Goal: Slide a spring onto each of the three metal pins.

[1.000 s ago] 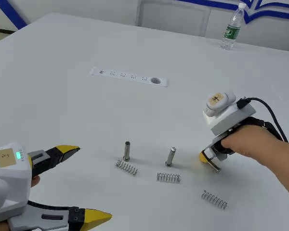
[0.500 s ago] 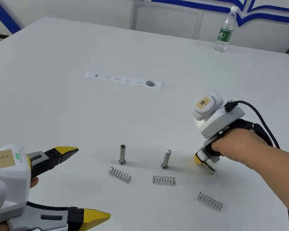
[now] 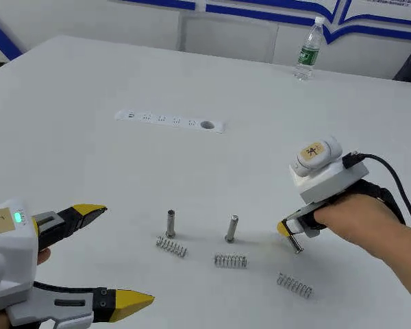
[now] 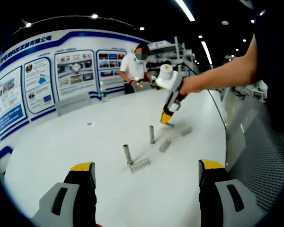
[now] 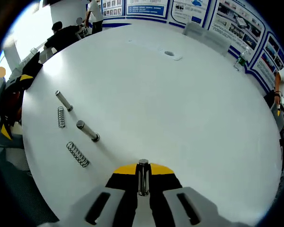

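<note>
The right gripper is clamping a short silver metal pin in its closed yellow-tipped jaws, tilted, low over the white table. Two more pins are standing upright, with three coiled steel springs lying nearby. The left gripper is gaping wide, holding nothing.

— Anything readable here?
— Hardly. Tan sticker on the right gripper: 1 handwritten dark mark, not legible. Matching sticker on the left gripper: mark too faint to read.
— And on the bottle?
— Green label, print too small. Wall boards in the left gripper view: heading in Chinese characters, blurred; smaller text unreadable.
</note>
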A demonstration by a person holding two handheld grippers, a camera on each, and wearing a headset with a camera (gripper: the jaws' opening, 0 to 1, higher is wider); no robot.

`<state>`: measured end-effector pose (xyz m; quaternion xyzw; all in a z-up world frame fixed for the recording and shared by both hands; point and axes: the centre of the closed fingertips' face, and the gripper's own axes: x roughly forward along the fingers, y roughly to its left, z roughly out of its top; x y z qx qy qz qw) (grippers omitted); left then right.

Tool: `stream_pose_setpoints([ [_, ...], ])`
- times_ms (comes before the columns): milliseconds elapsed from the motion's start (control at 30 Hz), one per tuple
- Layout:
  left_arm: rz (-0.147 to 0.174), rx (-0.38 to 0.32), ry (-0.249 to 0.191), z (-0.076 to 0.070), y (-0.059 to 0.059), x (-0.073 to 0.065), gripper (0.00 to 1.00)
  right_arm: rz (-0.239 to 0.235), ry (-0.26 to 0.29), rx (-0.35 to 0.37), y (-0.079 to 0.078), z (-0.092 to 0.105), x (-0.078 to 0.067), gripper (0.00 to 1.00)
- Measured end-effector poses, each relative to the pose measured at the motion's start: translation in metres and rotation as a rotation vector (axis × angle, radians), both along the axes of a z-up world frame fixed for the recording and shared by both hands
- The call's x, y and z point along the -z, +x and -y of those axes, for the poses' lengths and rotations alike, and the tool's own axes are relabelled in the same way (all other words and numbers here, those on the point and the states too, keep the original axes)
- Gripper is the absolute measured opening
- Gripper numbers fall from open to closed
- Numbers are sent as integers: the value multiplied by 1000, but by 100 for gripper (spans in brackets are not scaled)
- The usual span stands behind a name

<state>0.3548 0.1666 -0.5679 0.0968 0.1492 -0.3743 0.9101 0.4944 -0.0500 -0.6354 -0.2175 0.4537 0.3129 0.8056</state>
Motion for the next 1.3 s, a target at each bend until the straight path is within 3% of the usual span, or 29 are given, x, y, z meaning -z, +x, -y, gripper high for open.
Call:
stream_pose_setpoints([
  [200,4,10,4,4,0,-2,91,39,36,13,-8,6,-11,9],
  [667,3,8,6,4,-3,-2,91,118,156,55,-20,15,-15,9],
  [967,0,7,1,6,-4,-1,91,164,196,47,-17,11,-17,9],
  [1133,-2,4,-1,6,-4,-1,91,167,231,52,-16,9,-17,9],
  [1300,-1,4,-2,7,-3,0,91,187,220,28,-18,8,-16,9],
])
